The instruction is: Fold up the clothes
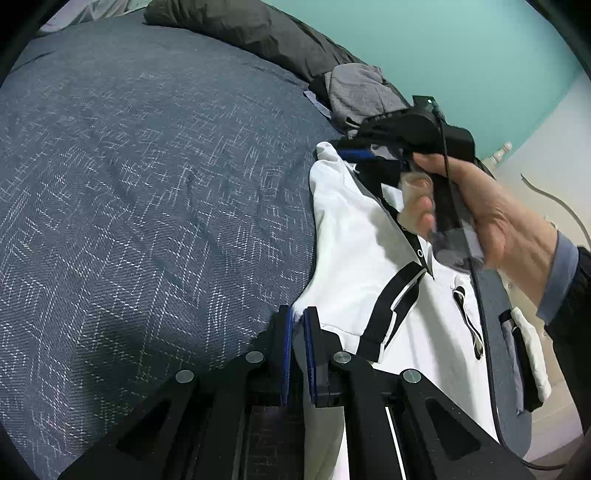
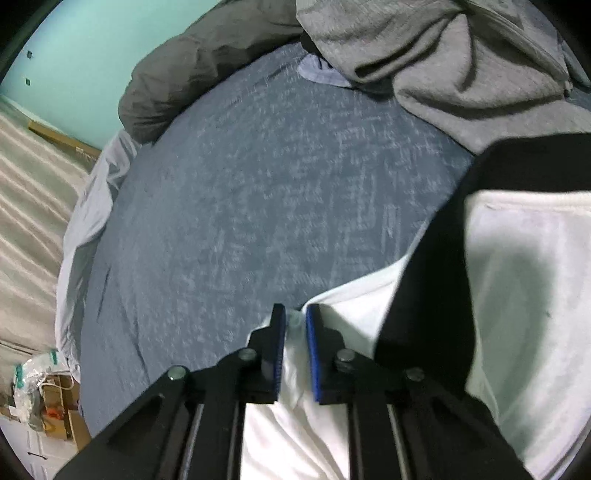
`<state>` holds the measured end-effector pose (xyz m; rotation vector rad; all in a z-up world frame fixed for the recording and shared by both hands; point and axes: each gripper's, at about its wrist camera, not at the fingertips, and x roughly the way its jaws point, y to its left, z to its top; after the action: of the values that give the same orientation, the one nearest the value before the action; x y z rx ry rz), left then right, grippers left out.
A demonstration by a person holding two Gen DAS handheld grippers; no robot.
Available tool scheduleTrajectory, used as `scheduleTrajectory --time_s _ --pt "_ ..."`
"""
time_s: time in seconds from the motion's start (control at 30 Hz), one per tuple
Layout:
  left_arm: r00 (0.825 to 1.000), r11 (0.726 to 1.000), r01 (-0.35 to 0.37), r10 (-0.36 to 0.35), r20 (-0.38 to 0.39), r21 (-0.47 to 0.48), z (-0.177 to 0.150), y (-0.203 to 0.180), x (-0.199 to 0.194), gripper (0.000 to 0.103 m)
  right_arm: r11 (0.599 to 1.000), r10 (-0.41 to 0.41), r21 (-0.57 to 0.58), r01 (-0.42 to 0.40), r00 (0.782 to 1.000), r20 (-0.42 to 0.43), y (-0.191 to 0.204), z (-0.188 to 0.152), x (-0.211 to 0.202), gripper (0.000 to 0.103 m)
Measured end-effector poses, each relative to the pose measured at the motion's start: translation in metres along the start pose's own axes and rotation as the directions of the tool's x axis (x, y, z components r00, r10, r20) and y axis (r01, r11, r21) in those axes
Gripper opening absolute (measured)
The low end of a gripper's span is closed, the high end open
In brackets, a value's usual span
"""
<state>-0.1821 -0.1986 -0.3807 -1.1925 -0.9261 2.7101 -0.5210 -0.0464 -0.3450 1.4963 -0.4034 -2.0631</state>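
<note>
A white garment (image 1: 354, 236) with black trim (image 1: 395, 306) lies along the right side of the blue bedcover (image 1: 147, 184). My left gripper (image 1: 298, 325) is shut on its near left edge, with white cloth pinched between the blue pads. My right gripper (image 1: 345, 153), held by a hand (image 1: 491, 214), sits at the garment's far corner. In the right wrist view the right gripper (image 2: 296, 328) has white cloth (image 2: 517, 295) filling the narrow gap between its pads, beside a broad black band (image 2: 424, 277).
A crumpled grey garment (image 1: 354, 92) (image 2: 461, 74) lies at the far end of the bed. A dark grey pillow (image 1: 240, 26) (image 2: 177, 74) rests against the teal wall. The bedcover (image 2: 258, 203) stretches wide to the left. Boxes and clutter (image 2: 48, 398) stand on the floor.
</note>
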Motion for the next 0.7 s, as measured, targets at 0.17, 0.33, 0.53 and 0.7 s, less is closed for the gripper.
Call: scheduleTrajectory --time_s 0.17,0.33,0.53,0.7 --pt "1.000 1.000 0.003 -0.003 -0.003 -0.006 0.000 0.002 0.001 0.007 0.998 0.046 -0.048 -0.044 0.998 0.042 0.019 0.011 -0.007 0.010" --pt "1.000 1.000 0.004 -0.004 -0.003 -0.006 0.000 0.001 0.001 0.007 0.994 0.028 -0.108 -0.024 0.999 0.030 0.021 0.006 -0.028 0.010" --pt "1.000 1.000 0.001 -0.001 -0.001 -0.011 0.002 0.001 0.000 0.007 0.991 -0.024 -0.131 0.012 0.995 -0.093 0.013 -0.026 -0.022 0.010" --pt "1.000 1.000 -0.001 0.001 -0.001 -0.011 0.003 0.000 0.002 0.007 0.993 -0.074 -0.103 0.064 0.992 -0.098 0.009 -0.031 -0.005 0.010"
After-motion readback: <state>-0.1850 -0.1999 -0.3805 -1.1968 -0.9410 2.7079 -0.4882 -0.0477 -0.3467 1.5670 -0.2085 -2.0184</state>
